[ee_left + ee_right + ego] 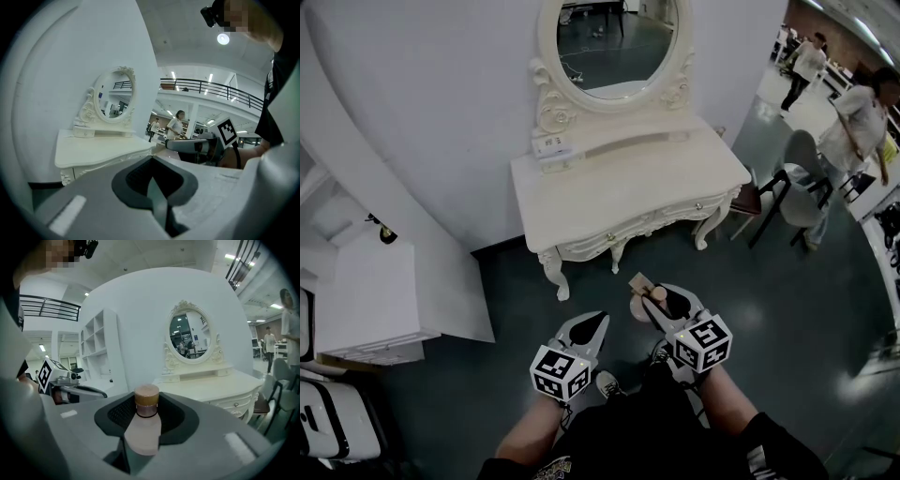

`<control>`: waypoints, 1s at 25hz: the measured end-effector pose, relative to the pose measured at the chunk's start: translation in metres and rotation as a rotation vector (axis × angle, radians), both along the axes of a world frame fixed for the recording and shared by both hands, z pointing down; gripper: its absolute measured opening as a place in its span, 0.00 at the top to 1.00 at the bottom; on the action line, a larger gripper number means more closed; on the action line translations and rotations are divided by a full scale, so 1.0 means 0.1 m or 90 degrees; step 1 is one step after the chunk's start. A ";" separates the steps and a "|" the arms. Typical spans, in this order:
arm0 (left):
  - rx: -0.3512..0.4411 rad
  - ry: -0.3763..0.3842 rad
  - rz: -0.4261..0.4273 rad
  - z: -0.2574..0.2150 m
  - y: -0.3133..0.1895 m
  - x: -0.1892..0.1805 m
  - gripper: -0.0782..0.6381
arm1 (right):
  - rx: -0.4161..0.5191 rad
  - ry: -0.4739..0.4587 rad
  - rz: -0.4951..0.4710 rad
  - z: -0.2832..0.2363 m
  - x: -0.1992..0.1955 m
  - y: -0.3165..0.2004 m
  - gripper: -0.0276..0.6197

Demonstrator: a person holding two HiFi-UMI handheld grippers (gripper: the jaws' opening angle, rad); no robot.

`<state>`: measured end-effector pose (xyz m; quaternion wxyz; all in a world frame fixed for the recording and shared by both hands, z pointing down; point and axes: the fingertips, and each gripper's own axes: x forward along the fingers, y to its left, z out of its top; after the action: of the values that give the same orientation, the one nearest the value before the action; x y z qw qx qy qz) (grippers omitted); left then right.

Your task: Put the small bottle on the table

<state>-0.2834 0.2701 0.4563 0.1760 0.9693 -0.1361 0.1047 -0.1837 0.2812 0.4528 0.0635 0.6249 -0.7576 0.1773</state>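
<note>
Clamping small bottle (143, 427), right gripper (666, 302); left gripper (157, 197) closed.

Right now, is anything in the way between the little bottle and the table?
No, nothing visible. The right gripper holds the small bottle, and only bare floor lies between it and the white dressing table. Its front is bare too.

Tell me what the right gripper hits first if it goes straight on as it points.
Probably the dressing table: the right gripper, shut on the small bottle, aims roughly at its edge, though depth is unclear.
</note>
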 end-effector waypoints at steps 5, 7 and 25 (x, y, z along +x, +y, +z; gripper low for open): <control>-0.004 -0.003 -0.002 0.02 -0.01 -0.01 0.89 | -0.002 -0.005 0.000 0.01 0.00 -0.02 0.69; -0.006 -0.003 -0.002 0.02 -0.03 -0.02 0.89 | -0.003 -0.007 0.001 0.01 0.00 -0.05 0.69; -0.005 -0.008 -0.013 -0.01 -0.25 0.38 0.89 | -0.005 -0.008 -0.013 -0.02 0.42 -0.30 0.70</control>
<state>-0.2450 0.2452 0.4551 0.1799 0.9665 -0.1467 0.1094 -0.1420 0.2517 0.4508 0.0630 0.6158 -0.7636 0.1837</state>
